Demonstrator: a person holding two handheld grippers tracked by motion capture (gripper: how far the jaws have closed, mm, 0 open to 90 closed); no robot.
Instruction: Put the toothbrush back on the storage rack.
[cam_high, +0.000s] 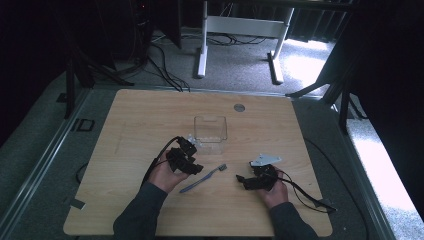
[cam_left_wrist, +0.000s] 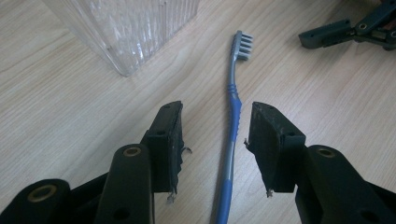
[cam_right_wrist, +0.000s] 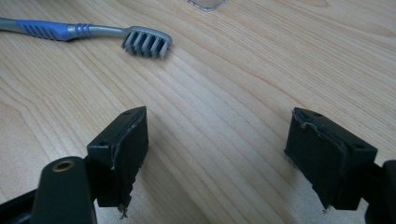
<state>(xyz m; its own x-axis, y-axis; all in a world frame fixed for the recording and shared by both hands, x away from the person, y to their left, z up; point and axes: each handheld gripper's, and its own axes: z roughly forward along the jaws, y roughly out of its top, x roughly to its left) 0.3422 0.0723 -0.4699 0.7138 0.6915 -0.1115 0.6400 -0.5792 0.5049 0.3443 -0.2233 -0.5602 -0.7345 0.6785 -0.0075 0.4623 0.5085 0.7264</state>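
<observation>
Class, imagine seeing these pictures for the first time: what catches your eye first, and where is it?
A blue and grey plastic toothbrush lies flat on the pale wooden table, between the open jaws of the left gripper. Just beyond stands a clear ribbed plastic container. The right gripper, also open, hovers over bare wood.

Dim overhead view, bright sharp close-ups.

toothbrush (cam_high: 203, 178): one, frame centre
clear box (cam_high: 210, 128): one, above centre
left gripper (cam_high: 186, 159), right gripper (cam_high: 252, 178): two
bench (cam_high: 150, 115): one
</observation>
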